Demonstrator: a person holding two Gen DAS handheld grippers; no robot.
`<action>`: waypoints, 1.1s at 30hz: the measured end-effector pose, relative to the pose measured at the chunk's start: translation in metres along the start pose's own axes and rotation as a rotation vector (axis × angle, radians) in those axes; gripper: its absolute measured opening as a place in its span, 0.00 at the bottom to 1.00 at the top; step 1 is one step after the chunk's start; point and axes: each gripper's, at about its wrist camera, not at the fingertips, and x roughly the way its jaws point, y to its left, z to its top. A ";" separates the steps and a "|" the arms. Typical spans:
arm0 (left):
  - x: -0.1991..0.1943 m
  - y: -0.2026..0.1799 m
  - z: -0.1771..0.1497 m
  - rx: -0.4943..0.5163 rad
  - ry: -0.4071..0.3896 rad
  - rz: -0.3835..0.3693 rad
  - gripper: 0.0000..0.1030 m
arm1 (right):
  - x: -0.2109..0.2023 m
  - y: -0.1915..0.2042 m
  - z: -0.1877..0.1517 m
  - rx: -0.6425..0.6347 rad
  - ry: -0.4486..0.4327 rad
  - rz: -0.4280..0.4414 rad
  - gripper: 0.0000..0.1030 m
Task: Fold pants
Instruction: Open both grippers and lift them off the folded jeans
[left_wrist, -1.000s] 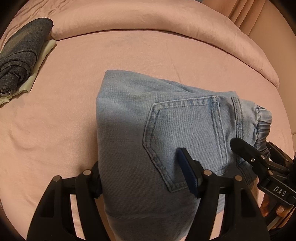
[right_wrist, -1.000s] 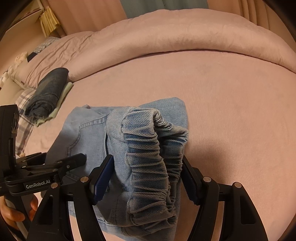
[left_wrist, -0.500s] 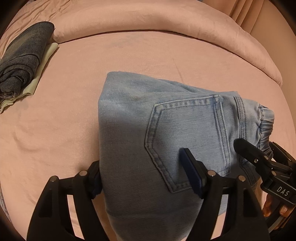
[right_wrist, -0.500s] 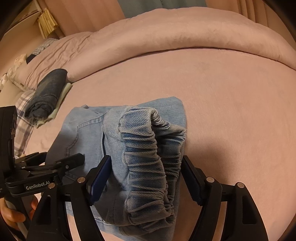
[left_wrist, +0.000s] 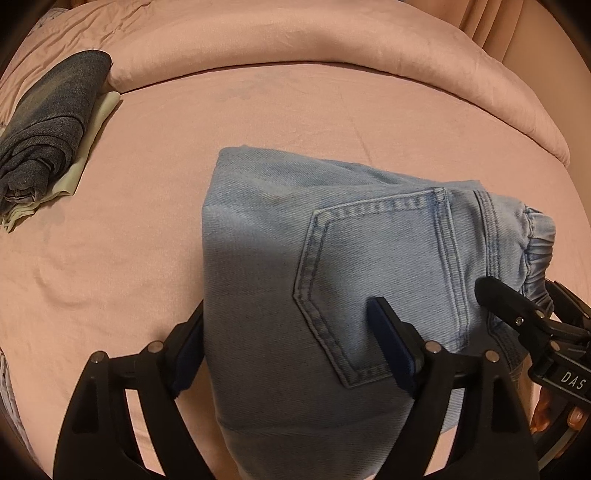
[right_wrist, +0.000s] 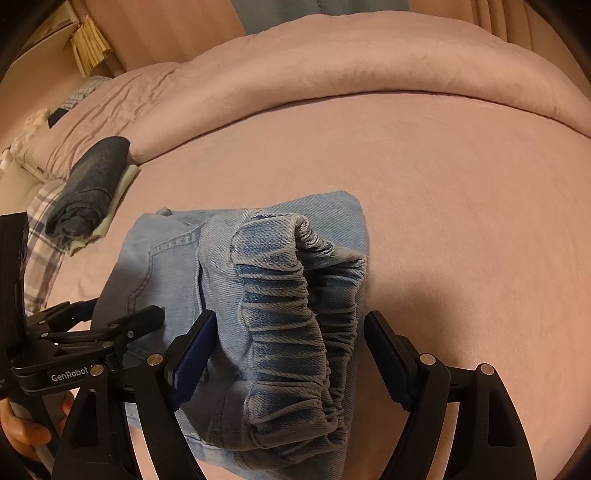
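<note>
Light blue jeans (left_wrist: 280, 251) lie folded into a compact bundle on the pink bed (left_wrist: 147, 166), back pocket up. My left gripper (left_wrist: 291, 339) is open, its jaws straddling the bundle's near left part. In the right wrist view the elastic waistband (right_wrist: 295, 317) of the jeans sits between the wide-open jaws of my right gripper (right_wrist: 291, 350), with a gap on the right side. The right gripper also shows at the left view's right edge (left_wrist: 524, 317), the left gripper at the right view's left edge (right_wrist: 99, 332).
A folded dark denim garment (left_wrist: 48, 122) on a pale cloth lies at the far left of the bed, also in the right wrist view (right_wrist: 92, 184). A rolled pink duvet (left_wrist: 332, 48) runs along the back. A plaid cloth (right_wrist: 40, 243) lies left.
Both grippers have drawn back slightly toward me; the right jaws have opened wider off the waistband. The jeans bundle stays in place.
</note>
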 end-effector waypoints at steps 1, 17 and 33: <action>0.000 0.000 0.000 0.001 0.000 0.002 0.82 | 0.000 0.000 0.000 0.001 0.001 -0.001 0.78; 0.000 -0.001 -0.001 0.011 -0.007 0.026 0.85 | 0.002 -0.005 -0.001 0.018 0.018 -0.011 0.87; -0.002 0.001 -0.001 0.020 -0.003 0.039 0.87 | 0.001 -0.005 -0.001 0.019 0.030 -0.029 0.90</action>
